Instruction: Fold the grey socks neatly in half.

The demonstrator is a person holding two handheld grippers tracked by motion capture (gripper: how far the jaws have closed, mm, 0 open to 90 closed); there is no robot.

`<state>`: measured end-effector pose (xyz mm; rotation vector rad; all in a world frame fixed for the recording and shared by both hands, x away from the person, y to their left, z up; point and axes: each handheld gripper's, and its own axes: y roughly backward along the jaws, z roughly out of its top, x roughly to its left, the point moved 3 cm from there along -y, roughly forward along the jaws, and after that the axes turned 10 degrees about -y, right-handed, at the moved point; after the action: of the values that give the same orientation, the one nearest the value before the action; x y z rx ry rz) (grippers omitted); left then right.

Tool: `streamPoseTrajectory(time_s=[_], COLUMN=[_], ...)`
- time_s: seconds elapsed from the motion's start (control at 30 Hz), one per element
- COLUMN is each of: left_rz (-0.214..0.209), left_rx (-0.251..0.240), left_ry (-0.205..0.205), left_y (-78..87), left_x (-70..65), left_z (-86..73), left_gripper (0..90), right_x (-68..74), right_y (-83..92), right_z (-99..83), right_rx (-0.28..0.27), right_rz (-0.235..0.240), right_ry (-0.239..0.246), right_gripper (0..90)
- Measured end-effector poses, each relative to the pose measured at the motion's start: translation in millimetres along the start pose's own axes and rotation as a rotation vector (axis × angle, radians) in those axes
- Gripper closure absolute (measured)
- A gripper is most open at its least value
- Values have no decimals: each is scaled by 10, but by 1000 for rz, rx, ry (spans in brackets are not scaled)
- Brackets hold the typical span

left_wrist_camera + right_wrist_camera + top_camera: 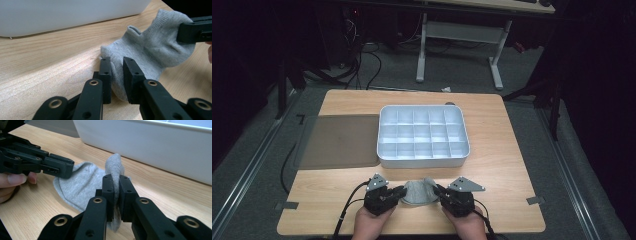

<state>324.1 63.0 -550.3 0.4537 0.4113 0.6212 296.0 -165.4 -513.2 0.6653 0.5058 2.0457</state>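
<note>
On the wooden counter (492, 150), near its front edge, a white compartment tray (423, 136) stands in the middle with all its cells bare, and a grey mat (339, 141) lies just beside it to the left. Between the tray and the person's hands lies a small grey ankle sock (417, 193), crumpled, with one end lifted. The right tongs (116, 185) are pinched tight on a raised fold of the sock at its right end. The left tongs (117, 67) stand narrow around the sock's other end; fabric bulges between the jaws, though whether the pads truly press it I cannot tell.

The step in hand looks like folding or rolling the sock small enough for one cell. To do it well, the left tongs should bite firmly on a full layer of cloth, not just its edge, before either hand lifts. Then both hands should move together, keeping the sock low over the counter so it does not slip free or drag against the tray wall.
</note>
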Motion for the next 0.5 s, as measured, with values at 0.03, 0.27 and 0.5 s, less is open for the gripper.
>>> streamPoseTrajectory(time_s=[0.03,0.27,0.5], left_rz=[-2,-6,-29], left_rx=[1,4,-4], left_ry=[-1,-19,-16], left_y=[-3,-15,-7], left_x=[-2,-22,-22], left_z=[-1,2,1], left_gripper=[776,773,770], right_x=[10,138,301], right_y=[-7,-73,-238], right_z=[5,71,82], right_rx=[0,15,35], right_rz=[2,6,34], right_ry=[4,54,78], right_gripper=[852,851,848])
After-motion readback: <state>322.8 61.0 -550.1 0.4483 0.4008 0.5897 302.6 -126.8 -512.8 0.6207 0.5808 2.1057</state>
